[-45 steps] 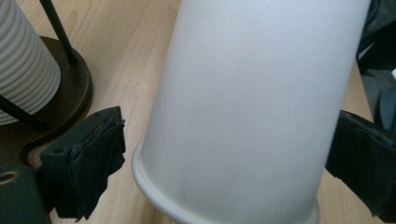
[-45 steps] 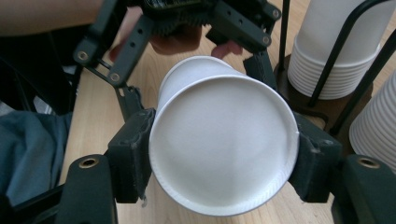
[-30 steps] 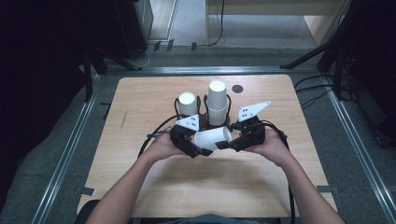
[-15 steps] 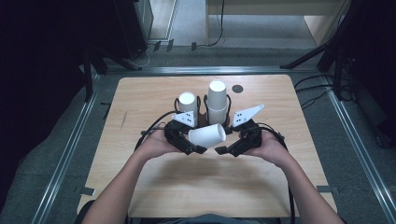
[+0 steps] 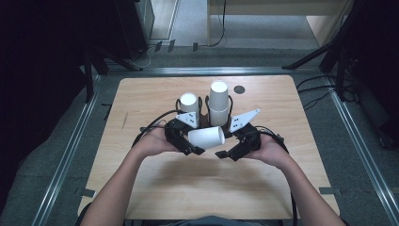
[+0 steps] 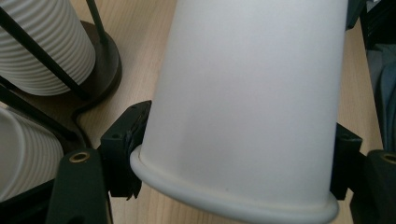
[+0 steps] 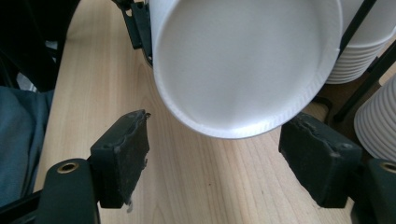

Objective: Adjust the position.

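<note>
Left tongs (image 5: 188,142) clamp a white paper cup (image 5: 205,137) (lying sideways) just before the cup rack (image 5: 203,109); right tongs (image 5: 229,153) gape beside its base.

White paper cup (image 5: 205,137) — black tool (image 5: 190,147) jaws — pale wood-grain table (image 5: 277,188).

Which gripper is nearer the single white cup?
Left. The left gripper clamps the white cup near its rim; the right gripper sits open just off its closed base, not touching.

Light wooden table (image 5: 155,99), black cup rack (image 5: 203,113), small dark disc (image 5: 239,89)
</note>
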Demonstrator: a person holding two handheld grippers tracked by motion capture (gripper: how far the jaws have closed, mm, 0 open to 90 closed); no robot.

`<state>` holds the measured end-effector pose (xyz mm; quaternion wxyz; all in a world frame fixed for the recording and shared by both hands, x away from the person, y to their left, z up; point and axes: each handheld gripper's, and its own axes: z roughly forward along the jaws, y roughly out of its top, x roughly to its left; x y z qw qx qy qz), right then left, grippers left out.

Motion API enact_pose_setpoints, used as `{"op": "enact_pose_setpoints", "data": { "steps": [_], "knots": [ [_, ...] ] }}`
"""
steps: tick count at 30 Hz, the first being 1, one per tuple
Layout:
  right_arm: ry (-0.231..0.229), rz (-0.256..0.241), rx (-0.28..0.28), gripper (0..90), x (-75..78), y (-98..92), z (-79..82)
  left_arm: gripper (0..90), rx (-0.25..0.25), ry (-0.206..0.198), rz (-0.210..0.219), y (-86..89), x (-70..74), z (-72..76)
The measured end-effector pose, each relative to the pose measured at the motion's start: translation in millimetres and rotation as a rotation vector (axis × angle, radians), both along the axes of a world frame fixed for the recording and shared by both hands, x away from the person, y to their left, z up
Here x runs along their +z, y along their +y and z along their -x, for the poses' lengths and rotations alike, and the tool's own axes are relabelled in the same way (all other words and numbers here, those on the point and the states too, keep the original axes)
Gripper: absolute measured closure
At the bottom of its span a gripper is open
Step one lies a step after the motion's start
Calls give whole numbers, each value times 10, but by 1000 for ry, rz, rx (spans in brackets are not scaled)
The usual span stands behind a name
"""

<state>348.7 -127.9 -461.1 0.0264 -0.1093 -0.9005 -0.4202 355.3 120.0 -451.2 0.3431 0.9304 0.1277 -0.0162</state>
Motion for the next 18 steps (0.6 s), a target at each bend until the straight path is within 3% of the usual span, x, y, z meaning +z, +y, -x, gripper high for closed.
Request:
{"op": "enact_pose_setpoints", "data": {
  "steps": [7, 18],
  "knots": [
    [-23, 21, -13, 245, -19, -4, -8, 268, -15, 3, -84, -70, -66, -33],
    [-31, 40, 10, 245, -44, 55, 15, 267, -85, 27, -157, -246, -186, -18]
  ]
}}
